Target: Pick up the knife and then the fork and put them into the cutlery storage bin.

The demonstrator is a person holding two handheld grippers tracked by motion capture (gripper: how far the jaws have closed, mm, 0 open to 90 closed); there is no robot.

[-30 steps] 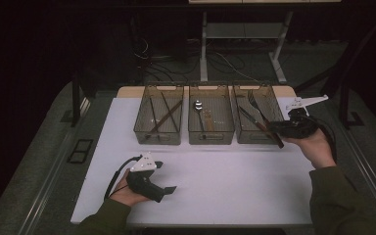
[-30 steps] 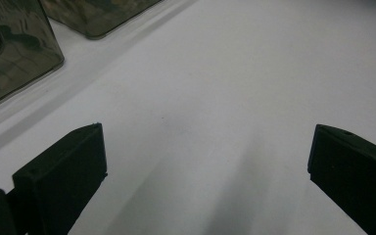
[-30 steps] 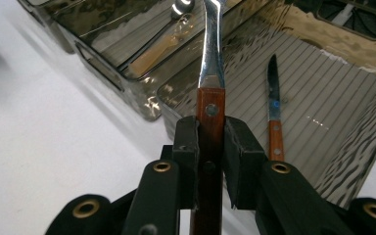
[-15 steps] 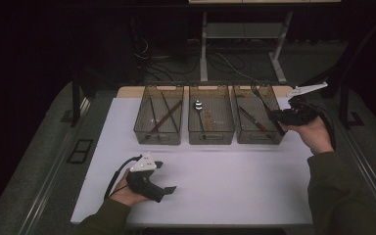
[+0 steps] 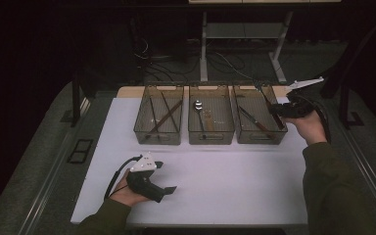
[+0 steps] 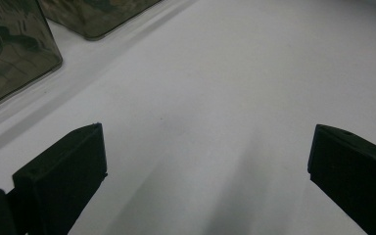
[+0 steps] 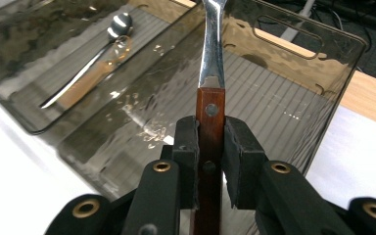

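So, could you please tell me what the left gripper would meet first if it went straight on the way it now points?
Probably nothing soon: the left gripper, fingers open, faces bare white table. The smoky bins lie off to one side of that line, though depth is hard to judge.

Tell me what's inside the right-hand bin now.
In the high view the right-hand bin holds a dark-handled utensil lying diagonally. The right gripper, shut on a wooden-handled utensil, covers its near right corner, so anything there is hidden.

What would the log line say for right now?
right gripper: shut on wooden-handled utensil, above right bin | left gripper: open, over table
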